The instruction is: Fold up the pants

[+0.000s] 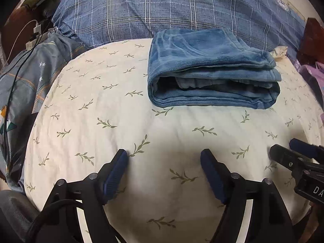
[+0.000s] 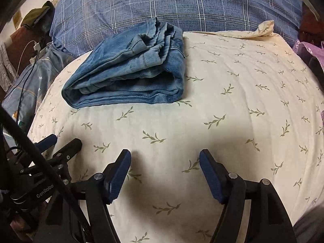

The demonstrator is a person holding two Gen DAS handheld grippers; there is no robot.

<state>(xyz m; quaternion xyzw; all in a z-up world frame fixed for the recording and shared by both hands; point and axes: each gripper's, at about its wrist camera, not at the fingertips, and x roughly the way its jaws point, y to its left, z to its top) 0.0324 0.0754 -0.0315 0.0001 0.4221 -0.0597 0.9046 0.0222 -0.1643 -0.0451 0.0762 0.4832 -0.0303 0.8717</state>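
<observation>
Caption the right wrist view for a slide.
Folded jeans lie on the leaf-print sheet; right gripper open and empty, short of them.

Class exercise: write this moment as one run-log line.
pants: folded on bed sheet | left gripper: open, empty | right gripper: open, empty

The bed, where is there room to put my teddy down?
The cream leaf-print sheet is bare right of the folded blue pants, up to the plaid pillow. The strip between the pants and the open left gripper and right gripper is bare too. The left edge is crowded with a star-print cloth and cables.
</observation>
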